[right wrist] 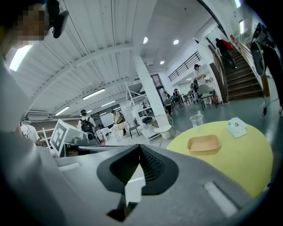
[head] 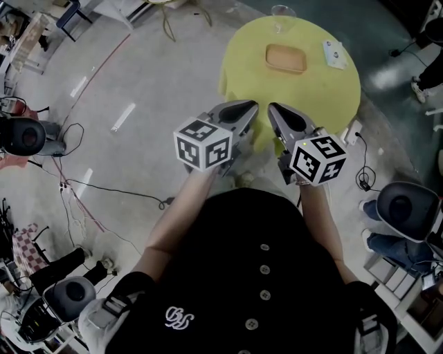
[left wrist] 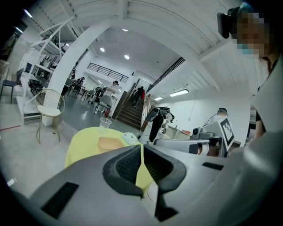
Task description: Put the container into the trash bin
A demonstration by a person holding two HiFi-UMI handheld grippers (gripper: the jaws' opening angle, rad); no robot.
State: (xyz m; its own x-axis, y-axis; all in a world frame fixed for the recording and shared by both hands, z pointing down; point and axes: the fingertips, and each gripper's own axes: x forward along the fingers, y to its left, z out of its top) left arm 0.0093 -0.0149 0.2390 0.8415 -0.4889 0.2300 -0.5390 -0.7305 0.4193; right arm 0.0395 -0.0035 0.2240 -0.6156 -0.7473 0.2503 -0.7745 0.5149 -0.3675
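**Grippers.** Left gripper (head: 253, 105) and right gripper (head: 272, 108) are both closed, tips together, with nothing between the jaws. They are held side by side and aimed at the bench (head: 242, 66).

**Task item.** The container (head: 286, 58) lies on the bench ahead of both grippers, well apart from the tips and nearer the right one. No gripper touches it. No trash bin shows in any view.

**Risks.**
- With the jaws closed, a reach would likely shove the shallow container across the yellow cloth rather than take it. The jaws must open first.
- The cup (head: 280, 15) stands just beyond the container. An overshoot could topple it.
- The white box (head: 334, 54) lies to the right of the container. A wide sweep of the right gripper may knock it.
- A jaw catching the cloth could drag everything on it.
- With the bin unseen, the carry path cannot be judged.

**Surroundings.** Cables (head: 118, 187) trail over the floor left of the left gripper, and another loops right of the right gripper by the bench foot. Both are trip hazards when stepping away. Nothing stands between the grippers and the container.
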